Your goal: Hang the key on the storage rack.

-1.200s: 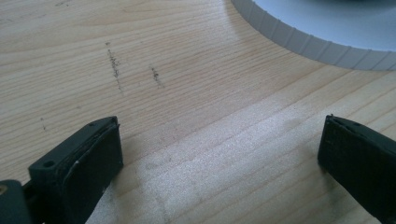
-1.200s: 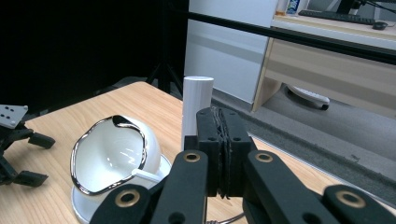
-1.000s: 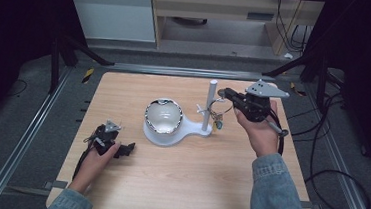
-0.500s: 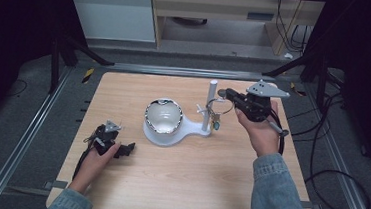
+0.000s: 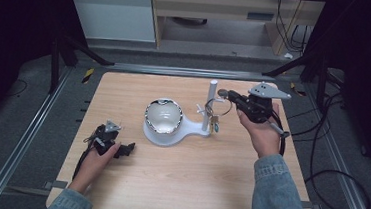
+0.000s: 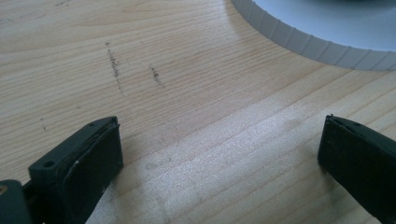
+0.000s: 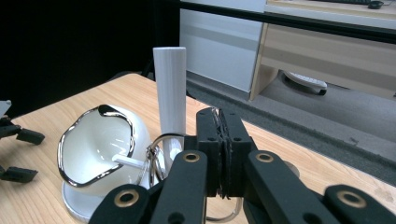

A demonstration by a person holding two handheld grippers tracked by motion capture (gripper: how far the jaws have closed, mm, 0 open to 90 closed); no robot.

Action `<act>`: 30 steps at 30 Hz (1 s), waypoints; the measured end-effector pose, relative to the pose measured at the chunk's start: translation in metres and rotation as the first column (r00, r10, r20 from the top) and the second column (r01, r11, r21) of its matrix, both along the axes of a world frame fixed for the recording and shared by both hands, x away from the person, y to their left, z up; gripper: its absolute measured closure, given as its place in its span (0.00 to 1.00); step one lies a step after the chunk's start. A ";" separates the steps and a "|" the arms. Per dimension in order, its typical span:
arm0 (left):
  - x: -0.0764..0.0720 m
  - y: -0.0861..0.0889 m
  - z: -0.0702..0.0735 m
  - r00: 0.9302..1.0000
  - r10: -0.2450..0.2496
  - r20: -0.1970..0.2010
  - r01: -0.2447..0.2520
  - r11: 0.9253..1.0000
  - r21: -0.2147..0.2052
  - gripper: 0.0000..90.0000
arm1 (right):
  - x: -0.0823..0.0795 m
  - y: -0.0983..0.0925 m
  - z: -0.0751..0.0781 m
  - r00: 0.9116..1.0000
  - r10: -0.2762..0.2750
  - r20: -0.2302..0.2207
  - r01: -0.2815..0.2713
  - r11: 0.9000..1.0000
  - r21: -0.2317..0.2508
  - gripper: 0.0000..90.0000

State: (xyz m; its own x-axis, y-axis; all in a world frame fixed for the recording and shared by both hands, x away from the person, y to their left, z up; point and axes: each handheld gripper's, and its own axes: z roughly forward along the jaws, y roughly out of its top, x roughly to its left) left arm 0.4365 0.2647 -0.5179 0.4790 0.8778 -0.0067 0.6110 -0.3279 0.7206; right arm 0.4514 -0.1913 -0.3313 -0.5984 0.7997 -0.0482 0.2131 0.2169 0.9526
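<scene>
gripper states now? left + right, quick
Left tongs: open, nothing between the jaws, resting on the table.
Right tongs: shut on the key ring beside the white post.

The stand (image 5: 186, 127) sat at the centre of the table (image 5: 207, 186). Its bowl (image 5: 163, 117) occupied the 9 o'clock end; its post (image 5: 210, 106) rose at the 3 o'clock end. The key ring (image 5: 217, 107) hung on the post's peg, toward 3 o'clock. The right gripper (image 5: 223, 93) lay at 2 o'clock of the post, the left gripper (image 5: 129, 149) at 8 o'clock of the bowl, on the table.
</scene>
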 end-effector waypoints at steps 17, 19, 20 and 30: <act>0.000 0.000 0.000 1.000 0.000 0.000 0.000 1.000 0.000 0.00 | -0.001 -0.007 -0.017 0.999 -0.028 -0.046 0.028 0.999 -0.017 0.98; 0.000 0.000 0.000 1.000 0.000 0.000 0.000 1.000 0.000 0.00 | 0.000 -0.008 -0.020 0.998 -0.031 -0.054 0.030 0.999 -0.015 0.98; 0.000 0.000 0.000 1.000 0.000 0.000 0.000 1.000 0.000 0.00 | -0.001 -0.007 -0.020 0.998 -0.032 -0.058 0.031 0.999 -0.014 0.98; 0.000 0.000 0.000 1.000 0.000 0.000 0.000 1.000 0.000 0.00 | 0.001 -0.009 -0.033 0.994 -0.048 -0.094 0.046 0.999 -0.024 0.96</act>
State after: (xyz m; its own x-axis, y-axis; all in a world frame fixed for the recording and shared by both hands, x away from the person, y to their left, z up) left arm 0.4365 0.2647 -0.5179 0.4792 0.8777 -0.0069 0.6109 -0.3279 0.7206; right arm 0.4526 -0.2006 -0.3642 -0.5631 0.8263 -0.0114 0.3119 0.2253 0.9230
